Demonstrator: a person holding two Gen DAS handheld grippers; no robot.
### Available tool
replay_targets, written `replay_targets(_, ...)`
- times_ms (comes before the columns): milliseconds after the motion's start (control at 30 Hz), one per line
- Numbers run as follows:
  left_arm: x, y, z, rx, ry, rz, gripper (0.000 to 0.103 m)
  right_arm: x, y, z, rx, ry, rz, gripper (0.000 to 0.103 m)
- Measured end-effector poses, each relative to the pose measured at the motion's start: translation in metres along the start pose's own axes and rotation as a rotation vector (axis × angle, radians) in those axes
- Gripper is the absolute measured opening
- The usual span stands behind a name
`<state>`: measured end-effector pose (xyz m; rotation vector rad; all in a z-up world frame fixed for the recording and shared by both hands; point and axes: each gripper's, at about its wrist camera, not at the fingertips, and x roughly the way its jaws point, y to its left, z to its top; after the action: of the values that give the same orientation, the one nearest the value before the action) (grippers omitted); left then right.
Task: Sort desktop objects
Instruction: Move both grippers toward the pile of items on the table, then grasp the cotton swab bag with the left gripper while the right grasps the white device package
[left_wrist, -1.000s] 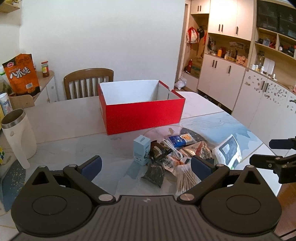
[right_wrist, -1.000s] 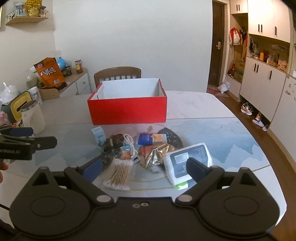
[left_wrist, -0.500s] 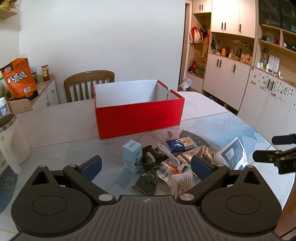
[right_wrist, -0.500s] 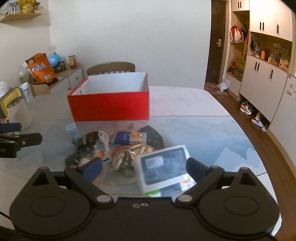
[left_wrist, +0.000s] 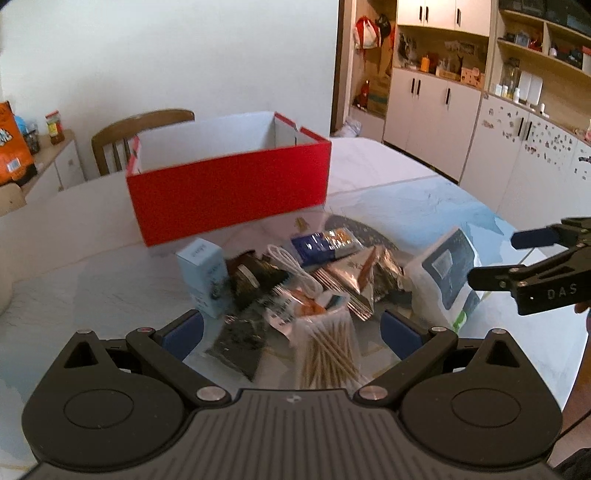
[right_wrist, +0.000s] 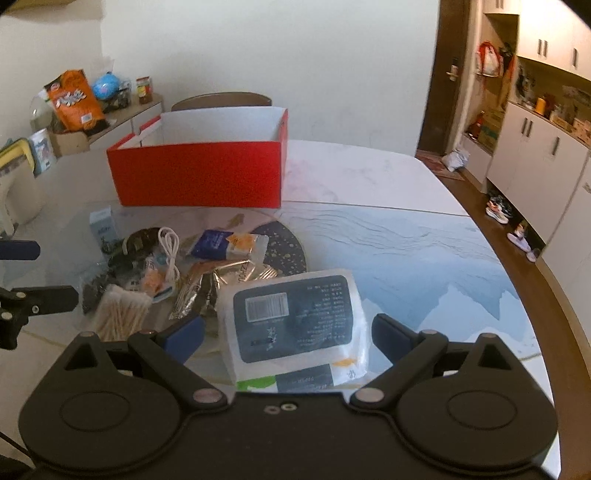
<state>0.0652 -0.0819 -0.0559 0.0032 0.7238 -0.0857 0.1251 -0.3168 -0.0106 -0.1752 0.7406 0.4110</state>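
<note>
Both tools gape, holding nothing; only the right view shows the tissue pack's barcode, at its 12 o'clock.

Both wrist views low over table, facing shared red box, clutter near

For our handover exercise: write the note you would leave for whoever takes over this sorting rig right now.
Left gripper: open, empty, above the cotton swab bag.
Right gripper: open, empty, fingers either side of the tissue pack, not closed on it.
Red box: no items visible inside.
Still heaped in front on the table: small blue carton, white cable, snack packets.
Done: nothing. Left: everything.
</note>
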Motion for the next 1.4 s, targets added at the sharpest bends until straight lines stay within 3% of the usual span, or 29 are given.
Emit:
replay_targets(200, 0.024, -0.012, -0.007, 0.004, 0.054, -0.011, 0.102, 0.022, -0.002, 0.003, -0.066, 0.021, 0.008, 0.098)
replay_targets(600, 0.049, -0.02, -0.009, -0.018, 0.104, 0.003, 0.099, 0.039, -0.018, 0.012, -0.035, 0.026, 0.041, 0.098)
replay_targets(1000, 0.063, -0.024, -0.011, -0.028, 0.138, 0.013, 0.098, 0.07, -0.035, 0.013, -0.051, 0.092, 0.15, 0.098)
replay_targets(1067, 0.066, -0.024, -0.012, -0.033, 0.153, 0.015, 0.091, 0.072, -0.035, 0.011, -0.054, 0.09, 0.153, 0.097)
replay_targets(1167, 0.069, -0.023, -0.013, -0.045, 0.166, 0.025, 0.089, 0.073, -0.037, 0.012, -0.04, 0.091, 0.161, 0.096)
replay_targets(1267, 0.07, -0.023, -0.013, -0.05, 0.166, 0.028, 0.079, 0.073, -0.04, 0.012, -0.038, 0.087, 0.155, 0.082)
replay_targets(1333, 0.073, -0.024, -0.014, -0.051, 0.179, 0.026, 0.073, 0.074, -0.042, 0.013, -0.033, 0.093, 0.15, 0.066)
replay_targets(1400, 0.075, -0.024, -0.014, -0.056, 0.187, 0.028, 0.067, 0.075, -0.047, 0.013, -0.019, 0.101, 0.148, 0.062)
